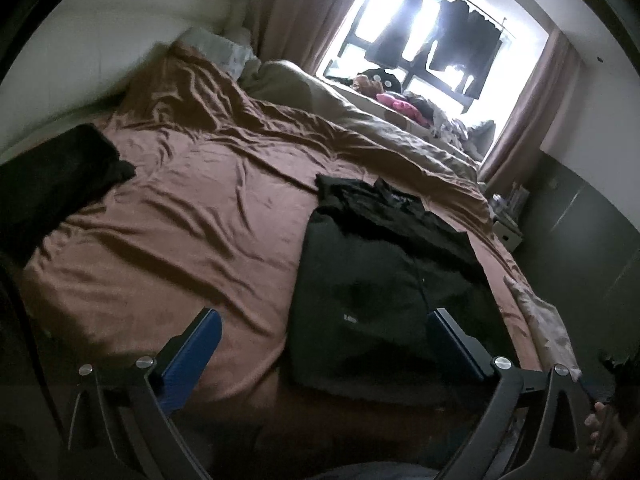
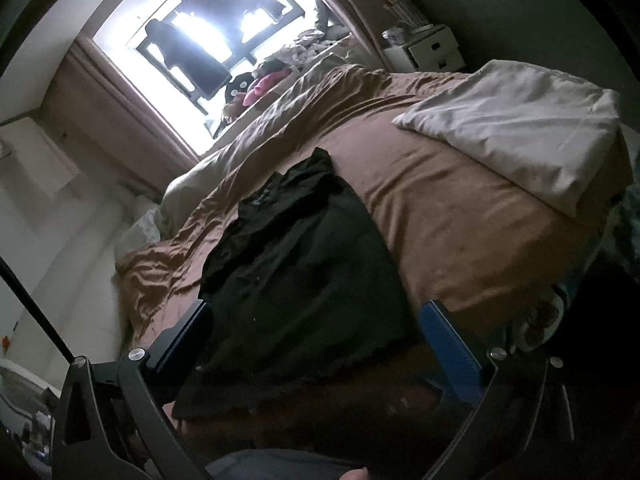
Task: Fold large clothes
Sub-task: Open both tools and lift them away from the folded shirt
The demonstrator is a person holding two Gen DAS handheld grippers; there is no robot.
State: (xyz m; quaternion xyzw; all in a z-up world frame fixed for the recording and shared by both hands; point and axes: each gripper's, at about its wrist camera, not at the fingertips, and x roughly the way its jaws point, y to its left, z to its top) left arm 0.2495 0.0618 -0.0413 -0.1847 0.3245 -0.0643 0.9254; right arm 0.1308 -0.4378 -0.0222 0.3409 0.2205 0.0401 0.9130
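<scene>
Blue pads line both of our tools, and each stands with its fingers spread wide and nothing between them. Our left tool (image 1: 324, 332) hovers over the near edge of the bed (image 1: 192, 216), and the folded dark garment (image 1: 384, 276) lies just ahead of it, toward its right finger. Seen from our right tool (image 2: 316, 320), the same garment (image 2: 296, 280) lies straight ahead on the brown sheet, with its near hem between the spread fingers but untouched. Further out to the left tool's left sits another dark folded piece (image 1: 60, 176). Off to the right tool's right rests a pale pillow (image 2: 520, 128). Beyond everything, a bright window (image 1: 424, 28) has dark clothes hanging in it.
</scene>
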